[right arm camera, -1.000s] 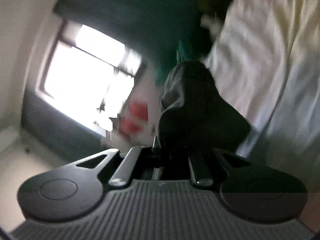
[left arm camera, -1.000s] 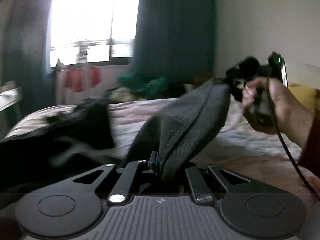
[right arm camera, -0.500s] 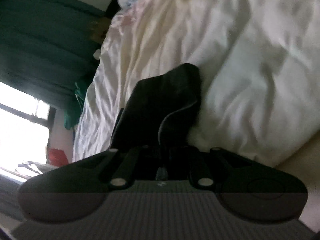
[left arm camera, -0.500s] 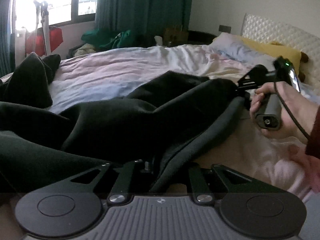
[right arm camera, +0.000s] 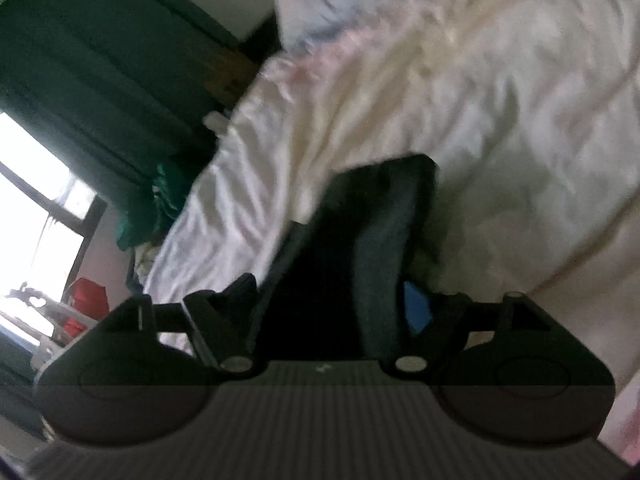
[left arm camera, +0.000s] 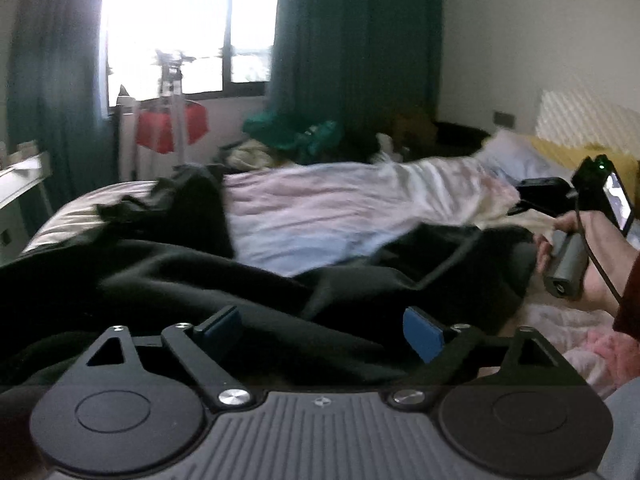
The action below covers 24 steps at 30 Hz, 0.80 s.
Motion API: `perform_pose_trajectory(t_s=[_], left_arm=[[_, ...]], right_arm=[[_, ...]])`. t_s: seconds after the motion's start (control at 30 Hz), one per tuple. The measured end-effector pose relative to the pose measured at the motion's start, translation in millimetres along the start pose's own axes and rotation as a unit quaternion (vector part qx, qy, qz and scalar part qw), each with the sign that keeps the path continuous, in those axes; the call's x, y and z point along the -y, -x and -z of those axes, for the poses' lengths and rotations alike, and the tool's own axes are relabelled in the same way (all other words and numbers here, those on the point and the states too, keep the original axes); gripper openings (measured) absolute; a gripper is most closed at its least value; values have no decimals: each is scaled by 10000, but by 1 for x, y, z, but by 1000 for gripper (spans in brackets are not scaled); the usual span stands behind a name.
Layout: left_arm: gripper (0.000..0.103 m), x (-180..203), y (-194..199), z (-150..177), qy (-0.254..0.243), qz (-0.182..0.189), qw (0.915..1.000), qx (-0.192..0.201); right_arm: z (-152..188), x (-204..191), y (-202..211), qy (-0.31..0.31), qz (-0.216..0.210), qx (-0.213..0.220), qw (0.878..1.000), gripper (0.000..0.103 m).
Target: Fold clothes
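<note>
A black garment (left arm camera: pixel 248 280) lies spread over the near part of the bed (left arm camera: pixel 320 208), running from the left edge across to the right. My left gripper (left arm camera: pixel 320 330) is open just above it, blue pads (left arm camera: pixel 424 334) wide apart, nothing pinched. The right wrist view is tilted; there my right gripper (right arm camera: pixel 328 304) is open too, with a thick hem of the black garment (right arm camera: pixel 380 240) still lying loosely between its spread fingers. A person's hand (left arm camera: pixel 592 276) holds the right gripper at the garment's right end in the left wrist view.
Rumpled white and pink bedding (right arm camera: pixel 460 92) covers the bed. Pillows (left arm camera: pixel 516 156) and a padded headboard (left arm camera: pixel 580 120) are at the far right. Beyond the bed are green clothes (left arm camera: pixel 296 136), dark green curtains (left arm camera: pixel 352 40), a bright window (left arm camera: pixel 180 20) and a drying rack with red cloth (left arm camera: pixel 172 128).
Both grippers have gone from shut on the black garment to open. The garment, lifted a second ago, now rests on the bed, and the left camera has tipped up.
</note>
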<state>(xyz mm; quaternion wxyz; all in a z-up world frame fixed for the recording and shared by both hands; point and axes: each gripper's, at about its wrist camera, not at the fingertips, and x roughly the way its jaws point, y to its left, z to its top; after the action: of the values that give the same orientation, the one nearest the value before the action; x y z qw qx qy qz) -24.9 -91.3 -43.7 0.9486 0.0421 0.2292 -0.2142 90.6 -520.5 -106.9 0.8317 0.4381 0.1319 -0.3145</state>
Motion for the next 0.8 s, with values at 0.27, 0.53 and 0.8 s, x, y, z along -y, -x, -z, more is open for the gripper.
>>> perform_pose_trajectory(t_s=[0.27,0.53,0.8], left_arm=[[95,-89,41,14,1539,-590,9854,-424],[96,-199,28,41,4178,-705,8951,-1388],[96,-242,10,85,5981,-389,7907,-1249]], right_arm=[[9,-57,38,1400,-411,683,9869,80],[44,-77,-7,2059,-1189,-1185,9641,78],[91,-83,-48,3605,-256,-2135,9076,77]])
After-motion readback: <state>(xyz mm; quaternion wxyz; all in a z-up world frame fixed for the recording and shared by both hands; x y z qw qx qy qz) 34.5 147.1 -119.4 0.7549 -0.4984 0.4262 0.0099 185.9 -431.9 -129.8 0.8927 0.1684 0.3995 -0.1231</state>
